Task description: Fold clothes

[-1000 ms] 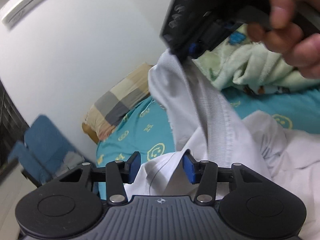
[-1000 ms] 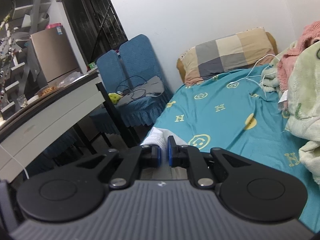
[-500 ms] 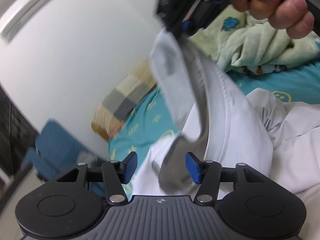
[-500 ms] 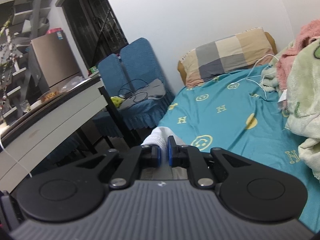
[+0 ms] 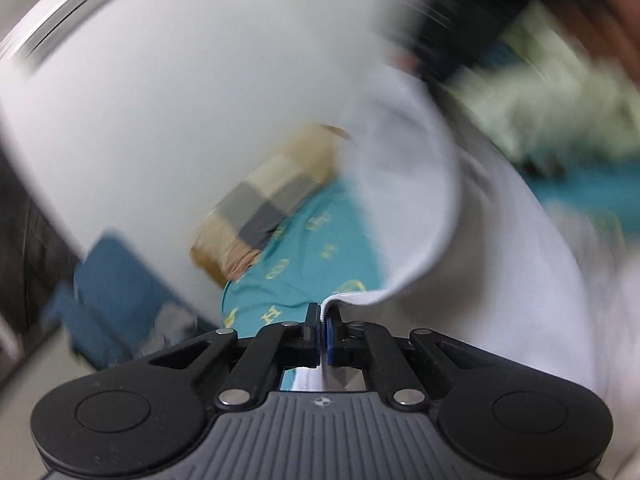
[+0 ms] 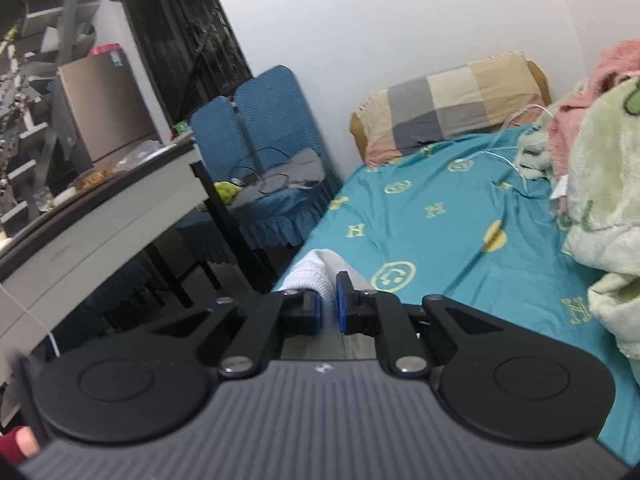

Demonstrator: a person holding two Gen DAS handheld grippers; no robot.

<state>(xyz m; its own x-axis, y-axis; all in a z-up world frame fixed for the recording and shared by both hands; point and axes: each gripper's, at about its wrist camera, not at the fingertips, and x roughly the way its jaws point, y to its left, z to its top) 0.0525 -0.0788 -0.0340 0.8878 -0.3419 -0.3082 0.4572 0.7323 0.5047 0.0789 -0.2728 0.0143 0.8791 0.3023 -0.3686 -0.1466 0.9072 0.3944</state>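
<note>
A white garment (image 5: 500,240) hangs above the teal bed sheet (image 5: 312,248). My left gripper (image 5: 323,326) is shut on its ribbed hem, which curves up and to the right in the blurred left wrist view. My right gripper (image 6: 328,308) is shut on another ribbed edge of the white garment (image 6: 316,270), held over the bed's near left edge. The rest of the garment is hidden below the right gripper.
A checked pillow (image 6: 452,108) lies at the head of the bed. A pale green blanket (image 6: 600,208) and pink cloth (image 6: 592,92) pile up on the right. A blue-covered chair (image 6: 256,148) and a white table (image 6: 100,216) stand left of the bed.
My left gripper was open below the hanging garment; it has shut on the ribbed hem and is moving fast. My right gripper stays shut on its edge and has shifted slightly.
</note>
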